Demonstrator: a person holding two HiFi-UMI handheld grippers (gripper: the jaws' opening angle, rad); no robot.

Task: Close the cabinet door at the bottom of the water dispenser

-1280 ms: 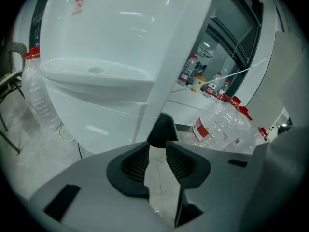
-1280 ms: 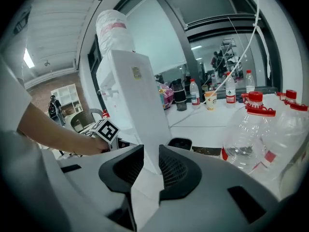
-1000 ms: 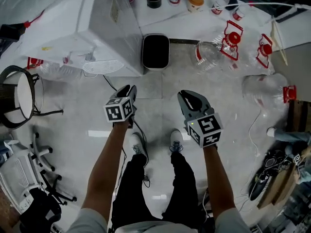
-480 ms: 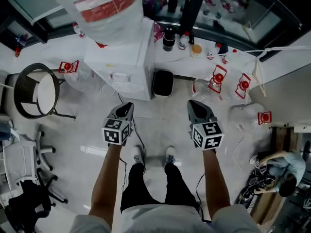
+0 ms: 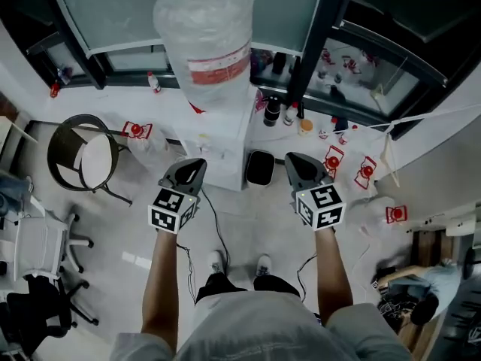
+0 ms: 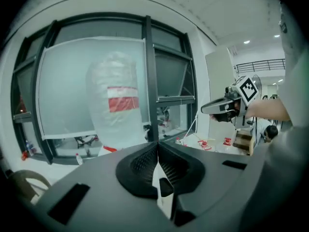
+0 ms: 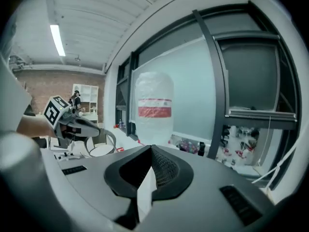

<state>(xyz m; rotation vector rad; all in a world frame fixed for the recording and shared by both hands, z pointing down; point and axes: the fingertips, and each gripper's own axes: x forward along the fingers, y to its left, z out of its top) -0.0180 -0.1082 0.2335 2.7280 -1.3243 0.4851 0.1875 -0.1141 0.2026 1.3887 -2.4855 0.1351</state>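
The white water dispenser [image 5: 225,145] stands by the window with a large clear bottle [image 5: 204,47] on top. Its bottom cabinet door is hidden from this steep angle. My left gripper [image 5: 195,164] and right gripper [image 5: 294,159] are held high side by side in front of the dispenser, apart from it. Both are shut with nothing between the jaws. The left gripper view shows its closed jaws [image 6: 157,146], the bottle [image 6: 118,105] and the right gripper [image 6: 224,106]. The right gripper view shows its closed jaws [image 7: 151,149], the bottle [image 7: 153,108] and the left gripper [image 7: 72,123].
A black bin [image 5: 259,168] stands right of the dispenser. Empty bottles with red handles [image 5: 364,170] lie on the floor at right. A round stool [image 5: 83,160] and an office chair [image 5: 37,247] are at left. Small containers [image 5: 272,111] line the sill. A person [image 5: 421,292] crouches at lower right.
Both grippers have risen from near the floor to well above it. The head view has lifted, so the whole dispenser with its bottle now shows. The left jaws have closed.
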